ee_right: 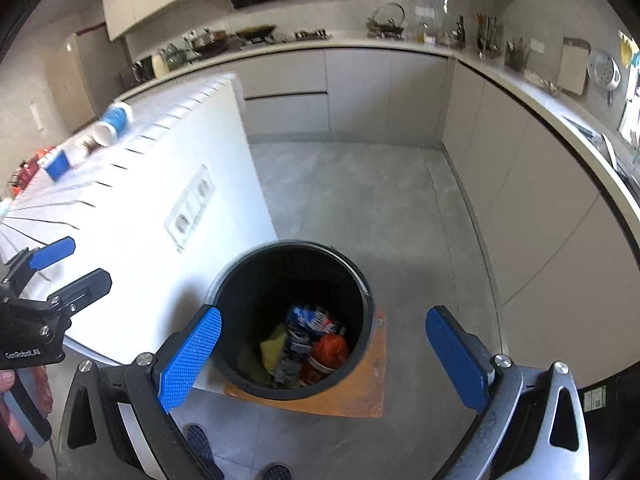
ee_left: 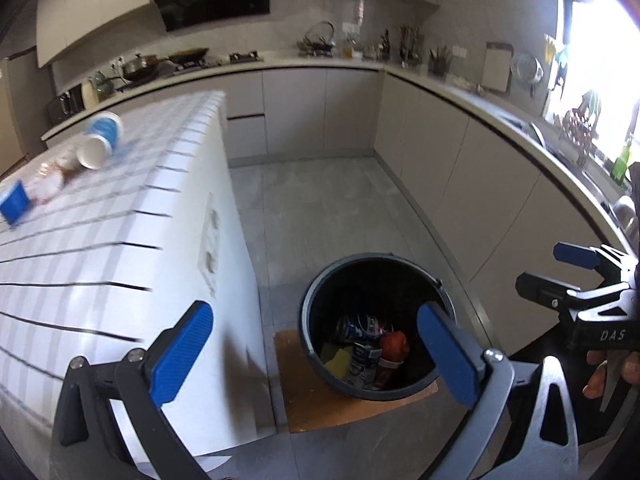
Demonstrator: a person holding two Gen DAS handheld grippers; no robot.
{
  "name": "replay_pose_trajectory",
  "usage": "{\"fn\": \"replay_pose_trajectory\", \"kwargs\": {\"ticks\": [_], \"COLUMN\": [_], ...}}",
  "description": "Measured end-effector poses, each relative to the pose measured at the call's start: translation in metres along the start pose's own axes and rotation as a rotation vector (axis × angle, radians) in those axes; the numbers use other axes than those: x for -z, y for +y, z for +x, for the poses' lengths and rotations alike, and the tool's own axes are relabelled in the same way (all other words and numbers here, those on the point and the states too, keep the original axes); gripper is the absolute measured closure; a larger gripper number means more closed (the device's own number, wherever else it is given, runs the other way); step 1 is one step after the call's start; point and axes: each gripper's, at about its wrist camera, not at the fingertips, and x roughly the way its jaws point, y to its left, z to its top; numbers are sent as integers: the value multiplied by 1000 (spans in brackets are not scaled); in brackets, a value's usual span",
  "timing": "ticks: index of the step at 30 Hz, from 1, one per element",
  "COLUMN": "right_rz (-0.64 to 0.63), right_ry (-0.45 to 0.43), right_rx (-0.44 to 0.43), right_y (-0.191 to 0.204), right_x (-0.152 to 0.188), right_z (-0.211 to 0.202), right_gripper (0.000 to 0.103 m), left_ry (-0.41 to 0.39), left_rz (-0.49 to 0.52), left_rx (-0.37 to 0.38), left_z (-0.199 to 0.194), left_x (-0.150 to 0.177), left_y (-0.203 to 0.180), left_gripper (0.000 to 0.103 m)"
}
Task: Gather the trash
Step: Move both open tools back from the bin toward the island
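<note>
A dark round trash bin point(ee_left: 316, 292) stands on the floor on a brown board point(ee_left: 304, 404), beside the white tiled counter point(ee_left: 120, 232). The bin point(ee_right: 236, 276) holds a crushed blue can point(ee_right: 312, 316), a red wrapper point(ee_right: 330, 350) and a yellow piece point(ee_right: 274, 346). My left gripper point(ee_left: 316, 356) is open and empty above the bin's near rim. My right gripper point(ee_right: 324, 356) is open and empty over the bin. On the counter lie a blue-and-white paper cup point(ee_left: 100, 140), a blue box point(ee_left: 14, 202) and crumpled wrappers point(ee_left: 52, 178).
Grey cabinets point(ee_left: 440, 152) run along the back and right walls, with cookware and utensils on top. The grey floor point(ee_left: 320, 208) lies between counter and cabinets. The right gripper shows in the left wrist view point(ee_left: 560, 276); the left gripper shows in the right wrist view point(ee_right: 68, 266).
</note>
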Motion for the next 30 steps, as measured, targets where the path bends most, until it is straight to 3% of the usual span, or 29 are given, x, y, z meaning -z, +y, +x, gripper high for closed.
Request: {"fn": "replay_pose_trajectory", "kwargs": {"ticks": [7,15,21,30], "right_rz": [-22,-107,-160,-222], "right_ry": [-83,-72,-89,-87], "right_rx": [-117,-167,-195,-199], "right_y": [51,129,181,261], "right_x": [-39,-81,-106,-143], "right_z": [-40,-52,-48,-21], "right_gripper": [0,0,0,0], "left_ry": [-94,-154,-153,-151], "left_rz": [-68,-185,-279,-349], "left_rx": [-94,-242,-343,-392], "left_z": [-47,-80,-90,-90], "left_x": [-8,0,9,15], "left_y": [47,122,190,258], "left_gripper": [0,0,0,0]}}
